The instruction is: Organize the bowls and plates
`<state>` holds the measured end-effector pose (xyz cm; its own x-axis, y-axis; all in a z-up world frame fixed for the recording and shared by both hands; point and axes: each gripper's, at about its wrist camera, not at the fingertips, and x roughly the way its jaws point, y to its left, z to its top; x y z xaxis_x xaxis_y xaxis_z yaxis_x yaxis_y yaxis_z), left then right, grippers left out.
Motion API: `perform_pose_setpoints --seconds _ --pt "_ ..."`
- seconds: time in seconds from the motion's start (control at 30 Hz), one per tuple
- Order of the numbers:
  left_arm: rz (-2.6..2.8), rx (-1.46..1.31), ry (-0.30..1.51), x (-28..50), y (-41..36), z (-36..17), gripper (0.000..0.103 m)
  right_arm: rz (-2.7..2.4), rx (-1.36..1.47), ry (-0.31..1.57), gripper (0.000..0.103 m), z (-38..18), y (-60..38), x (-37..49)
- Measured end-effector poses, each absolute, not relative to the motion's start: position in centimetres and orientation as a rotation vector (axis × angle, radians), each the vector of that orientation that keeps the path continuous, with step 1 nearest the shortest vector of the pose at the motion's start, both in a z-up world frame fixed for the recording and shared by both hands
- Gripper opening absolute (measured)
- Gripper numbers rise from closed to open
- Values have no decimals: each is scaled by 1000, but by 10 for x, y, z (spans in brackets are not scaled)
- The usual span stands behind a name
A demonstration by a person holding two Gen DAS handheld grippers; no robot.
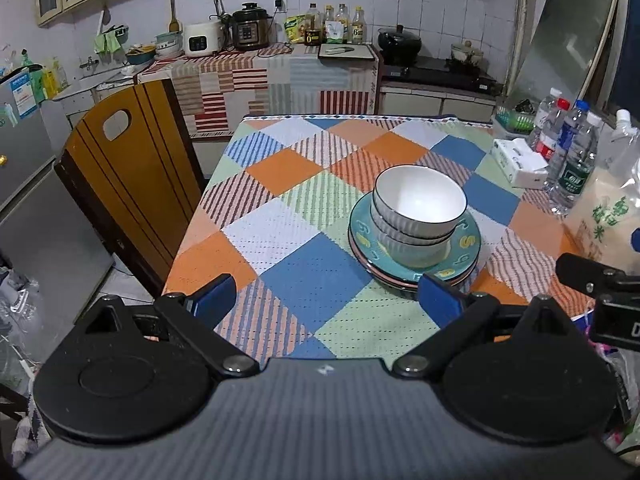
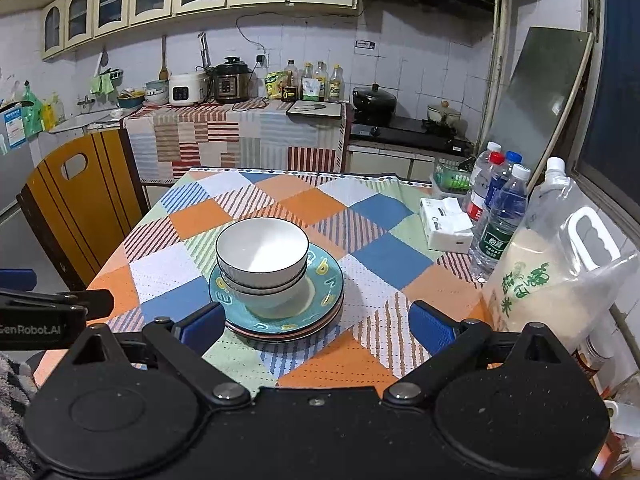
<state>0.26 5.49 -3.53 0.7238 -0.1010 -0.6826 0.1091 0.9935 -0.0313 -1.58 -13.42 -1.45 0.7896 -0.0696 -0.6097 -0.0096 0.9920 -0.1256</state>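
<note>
Left wrist view: my left gripper (image 1: 326, 298) has its blue pads spread wide with nothing between them. It hangs over the near edge of the table (image 1: 280, 184), and its right pad sits just in front of the plate stack (image 1: 416, 258). Everything below is placed against that stack.

On the stack: two white bowls (image 1: 418, 210), nested, resting on the teal top plate. The stack lies right of the table's middle in this view.

Right wrist view: my right gripper (image 2: 316, 326) is also wide and empty, its left pad just beside the near-left rim of the stack.

Risks, judged:
- Nested bowls stand tall on a smooth plate; a nudge to the rim from either pad could slide or tip them.
- Right of the stack, water bottles (image 2: 498, 220), a tissue pack (image 2: 446, 224) and a rice bag (image 2: 548, 280) crowd the table edge; a wide sweep there could topple them.
- Both grippers near the same stack could collide.

Unclear:
- Plate count; I see teal, a pink rim, and darker edges below.
- Near rim of the stack is partly covered by a pad in each view.
- Hands holding the grippers are out of frame.
</note>
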Motion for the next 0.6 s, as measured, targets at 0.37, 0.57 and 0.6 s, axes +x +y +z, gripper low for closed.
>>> perform_pose_setpoints --seconds 0.37,0.57,0.6 --pt "-95 17 737 2 52 -39 99 -33 -120 663 100 -13 -132 -19" --pt "-128 -13 741 3 54 -40 103 -43 -119 672 100 -16 -136 -18" --pt "-128 -20 745 3 54 -41 103 -44 -119 673 100 -16 -136 -19"
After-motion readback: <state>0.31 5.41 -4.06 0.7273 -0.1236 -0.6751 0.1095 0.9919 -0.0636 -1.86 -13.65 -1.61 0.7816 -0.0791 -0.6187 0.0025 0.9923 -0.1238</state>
